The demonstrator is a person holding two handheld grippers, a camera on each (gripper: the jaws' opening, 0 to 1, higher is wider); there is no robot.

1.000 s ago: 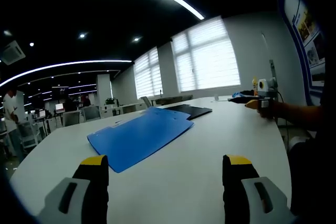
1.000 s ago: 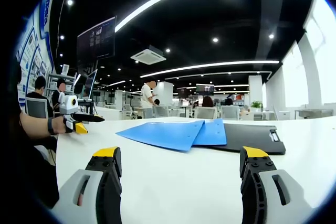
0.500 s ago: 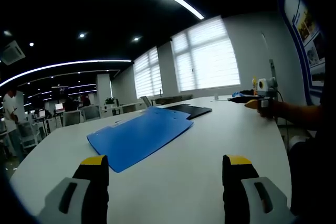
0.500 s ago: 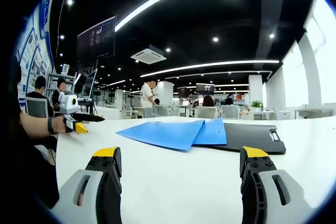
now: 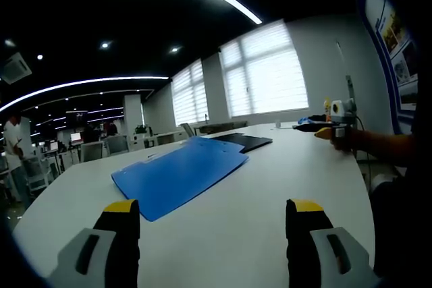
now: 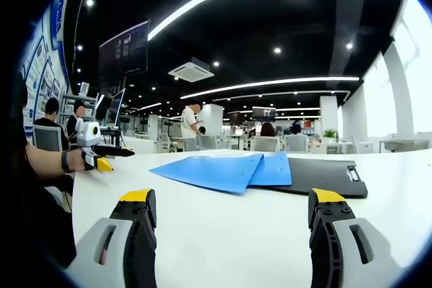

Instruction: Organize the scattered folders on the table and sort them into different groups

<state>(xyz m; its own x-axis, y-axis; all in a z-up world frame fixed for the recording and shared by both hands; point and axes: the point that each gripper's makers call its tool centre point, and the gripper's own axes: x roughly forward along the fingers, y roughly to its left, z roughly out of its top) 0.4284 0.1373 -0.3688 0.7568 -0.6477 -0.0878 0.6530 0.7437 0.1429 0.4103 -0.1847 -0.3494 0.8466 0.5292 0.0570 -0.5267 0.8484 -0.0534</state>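
Observation:
Blue folders (image 5: 181, 172) lie flat on the white table (image 5: 243, 214), overlapping, with a black clipboard folder (image 5: 244, 141) behind them. In the right gripper view the blue folders (image 6: 223, 170) sit mid-table and the black folder (image 6: 324, 178) lies to their right, partly under them. My left gripper (image 5: 214, 215) stands open near the table's front, well short of the folders, with nothing between its jaws. My right gripper (image 6: 229, 210) is open too, low over bare table. Each gripper appears far off in the other's view: the right gripper (image 5: 334, 133) and the left gripper (image 6: 101, 160), held by hands.
An open office stretches behind with desks, chairs (image 6: 264, 144) and standing people (image 6: 189, 126). Large bright windows (image 5: 260, 75) with blinds line one wall. A poster wall (image 5: 395, 38) stands close on the right of the left gripper view. A hanging screen (image 6: 123, 50) is overhead.

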